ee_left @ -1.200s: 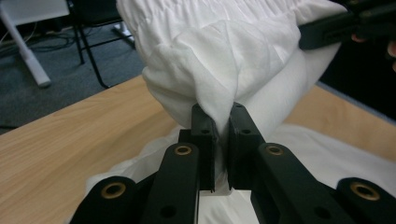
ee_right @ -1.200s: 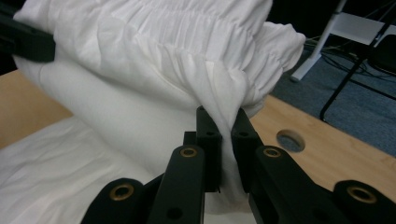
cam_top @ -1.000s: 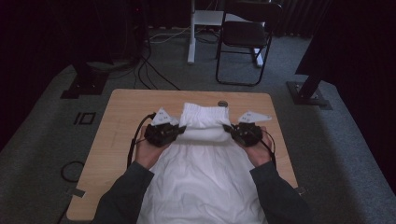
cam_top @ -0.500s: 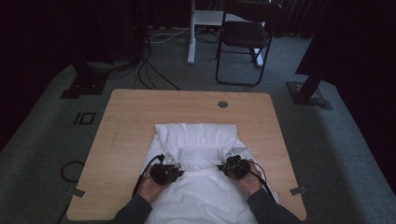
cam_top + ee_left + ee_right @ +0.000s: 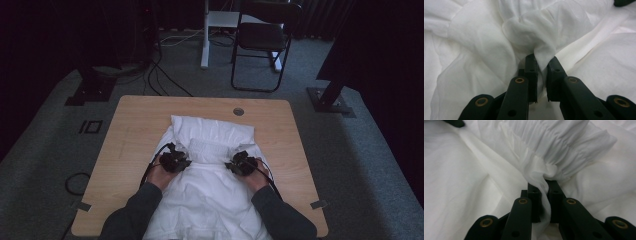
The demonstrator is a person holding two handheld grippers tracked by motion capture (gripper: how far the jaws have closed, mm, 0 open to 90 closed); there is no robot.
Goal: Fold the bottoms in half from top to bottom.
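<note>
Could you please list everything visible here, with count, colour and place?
garment: one, white, spread on the table's middle and near side, gathered band across it
table: one, light wood, centre of the floor
chair: one, black, beyond the table
cables: several, black, on the grey floor at far left
left gripper: one, black, shut on a pinch of the garment
right gripper: one, black, shut on the garment beside the band
sleeves: two, dark grey, near edge
</note>
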